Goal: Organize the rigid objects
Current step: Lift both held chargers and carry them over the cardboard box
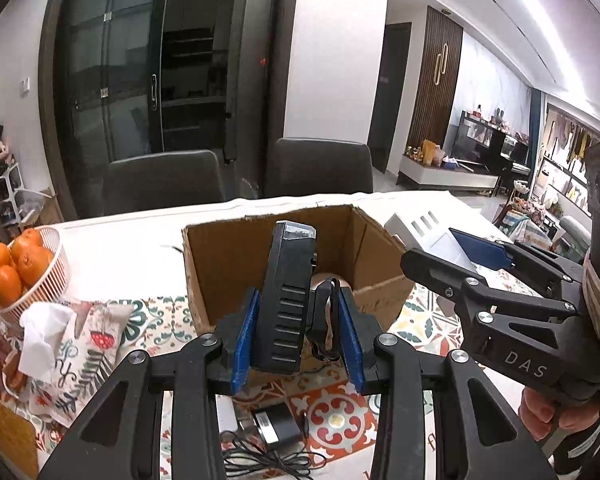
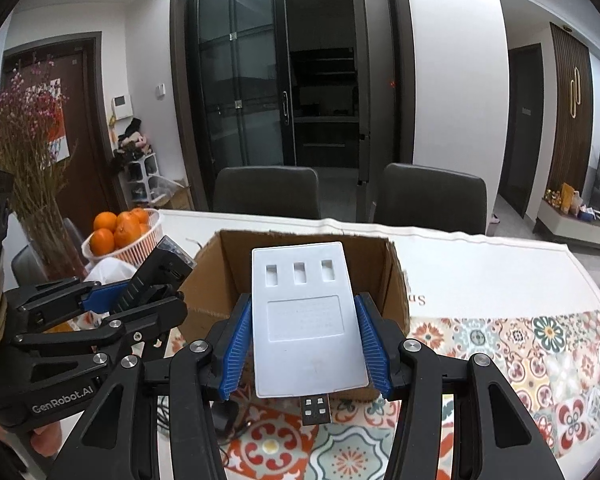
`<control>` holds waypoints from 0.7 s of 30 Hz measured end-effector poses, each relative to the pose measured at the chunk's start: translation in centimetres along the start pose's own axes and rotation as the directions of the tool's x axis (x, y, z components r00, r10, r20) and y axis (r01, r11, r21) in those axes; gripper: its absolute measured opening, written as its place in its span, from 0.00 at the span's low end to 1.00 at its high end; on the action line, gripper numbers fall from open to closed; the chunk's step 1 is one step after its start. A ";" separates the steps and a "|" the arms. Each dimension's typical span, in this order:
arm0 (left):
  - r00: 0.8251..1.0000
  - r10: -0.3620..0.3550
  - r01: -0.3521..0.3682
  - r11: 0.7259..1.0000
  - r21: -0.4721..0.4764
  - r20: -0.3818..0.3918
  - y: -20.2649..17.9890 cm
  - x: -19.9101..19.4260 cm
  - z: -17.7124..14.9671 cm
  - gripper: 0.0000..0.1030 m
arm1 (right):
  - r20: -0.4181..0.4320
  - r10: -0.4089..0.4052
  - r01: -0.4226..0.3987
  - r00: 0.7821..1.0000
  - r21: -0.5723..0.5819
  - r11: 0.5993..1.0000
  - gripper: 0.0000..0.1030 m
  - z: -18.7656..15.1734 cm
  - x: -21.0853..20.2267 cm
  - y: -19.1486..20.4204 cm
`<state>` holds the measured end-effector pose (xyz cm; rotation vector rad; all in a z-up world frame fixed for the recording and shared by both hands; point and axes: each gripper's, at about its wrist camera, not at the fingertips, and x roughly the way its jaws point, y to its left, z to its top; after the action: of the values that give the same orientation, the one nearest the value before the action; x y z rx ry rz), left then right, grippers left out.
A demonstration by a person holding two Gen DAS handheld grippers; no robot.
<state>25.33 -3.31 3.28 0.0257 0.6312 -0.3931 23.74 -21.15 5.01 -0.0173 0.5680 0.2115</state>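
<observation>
An open cardboard box [image 1: 228, 264] stands on the patterned tablecloth, also in the right wrist view [image 2: 216, 276]. My left gripper [image 1: 298, 340] is shut on a black ribbed device [image 1: 286, 300], held upright just in front of the box; it also shows in the right wrist view [image 2: 156, 276]. My right gripper [image 2: 302, 344] is shut on a flat white USB hub [image 2: 306, 320] with a black plug at its near end, held over the box's front edge. The right gripper [image 1: 452, 252] and the hub [image 1: 424, 232] show at the box's right in the left wrist view.
A black adapter with a thin cable [image 1: 276, 428] lies on the cloth below my left gripper. A white basket of oranges [image 1: 24, 276] and a tissue pack [image 1: 72, 352] are at the left. Two dark chairs [image 2: 268, 192] stand behind the table. Dried flowers [image 2: 24, 152] stand at far left.
</observation>
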 end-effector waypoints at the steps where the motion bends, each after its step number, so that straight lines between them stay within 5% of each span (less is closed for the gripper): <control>1: 1.000 0.001 -0.001 1.000 0.001 0.002 0.1 0.0 0.2 0.37 | 0.004 0.000 0.000 1.000 -0.003 1.000 0.50 0.2 -0.1 -0.1; 21: 0.999 0.027 -0.027 1.000 -0.002 -0.029 1.7 4.5 3.5 0.37 | -0.034 0.021 -0.021 0.999 -0.004 1.000 0.50 3.4 4.8 -0.9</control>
<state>31.26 -3.84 3.37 0.0373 0.6598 -0.3663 29.72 -20.81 5.24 -0.0188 0.6016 0.2329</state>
